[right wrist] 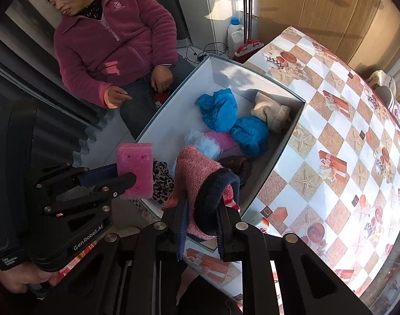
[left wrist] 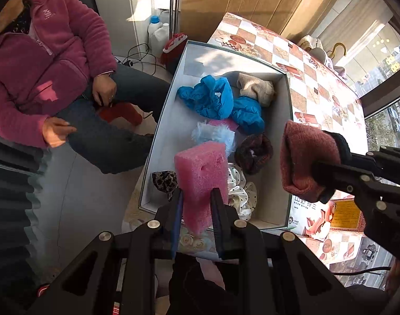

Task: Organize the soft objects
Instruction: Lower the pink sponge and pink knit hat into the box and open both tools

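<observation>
My left gripper (left wrist: pixel 197 197) is shut on a pink foam sponge (left wrist: pixel 201 181), held upright over the near end of an open white cardboard box (left wrist: pixel 163 120). In the right wrist view the same sponge (right wrist: pixel 135 168) hangs at the left beside the box (right wrist: pixel 286 141). My right gripper (right wrist: pixel 203 204) is shut on a pink knitted sock with a dark cuff (right wrist: pixel 197 183), also above the box's near end; it shows at the right in the left wrist view (left wrist: pixel 305 157). Inside lie blue crumpled items (left wrist: pixel 213 97), a beige knit (left wrist: pixel 256 88), a pale blue fluffy piece (left wrist: pixel 213 134) and a dotted white cloth (left wrist: pixel 240 189).
The box sits on a table with a checkered orange and white cloth (right wrist: pixel 344 144). A person in a magenta fleece (left wrist: pixel 42 60) sits to the left of the box, hands on lap. Bottles (left wrist: pixel 157 31) and a red broom (left wrist: pixel 175 43) stand on the floor beyond.
</observation>
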A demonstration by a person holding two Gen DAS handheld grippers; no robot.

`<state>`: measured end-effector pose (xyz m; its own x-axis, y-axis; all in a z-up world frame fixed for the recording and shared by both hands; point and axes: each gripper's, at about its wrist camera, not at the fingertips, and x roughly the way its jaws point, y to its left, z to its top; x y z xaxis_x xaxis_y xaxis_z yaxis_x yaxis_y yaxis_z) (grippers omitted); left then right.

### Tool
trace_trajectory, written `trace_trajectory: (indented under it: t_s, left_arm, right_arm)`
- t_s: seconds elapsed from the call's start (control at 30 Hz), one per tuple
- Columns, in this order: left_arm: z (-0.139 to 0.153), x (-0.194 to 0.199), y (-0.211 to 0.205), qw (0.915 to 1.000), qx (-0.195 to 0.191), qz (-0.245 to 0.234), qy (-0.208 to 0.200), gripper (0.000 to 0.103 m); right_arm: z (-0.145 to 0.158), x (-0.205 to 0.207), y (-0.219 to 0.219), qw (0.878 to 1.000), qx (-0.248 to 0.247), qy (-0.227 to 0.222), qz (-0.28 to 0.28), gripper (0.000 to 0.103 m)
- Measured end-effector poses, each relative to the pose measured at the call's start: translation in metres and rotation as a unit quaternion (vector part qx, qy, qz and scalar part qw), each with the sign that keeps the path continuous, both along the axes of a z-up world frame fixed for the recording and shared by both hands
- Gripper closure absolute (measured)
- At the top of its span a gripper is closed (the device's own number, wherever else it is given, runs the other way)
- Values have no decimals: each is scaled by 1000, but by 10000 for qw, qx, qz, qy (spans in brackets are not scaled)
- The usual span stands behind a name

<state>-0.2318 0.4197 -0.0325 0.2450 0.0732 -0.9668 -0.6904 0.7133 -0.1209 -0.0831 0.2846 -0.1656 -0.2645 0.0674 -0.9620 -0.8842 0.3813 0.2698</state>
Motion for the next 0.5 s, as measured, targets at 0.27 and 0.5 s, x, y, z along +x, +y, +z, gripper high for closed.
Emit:
trace_trajectory:
  t_s: [0.27, 0.5]
  left_arm:
    - [4, 2, 1, 10000, 39, 61, 12, 80]
    - [3, 8, 1, 10000, 27, -2, 44, 80]
  right_arm:
    - [-2, 2, 2, 10000, 43, 57, 41, 84]
    - [-3, 7, 1, 9999, 80, 65, -43, 84]
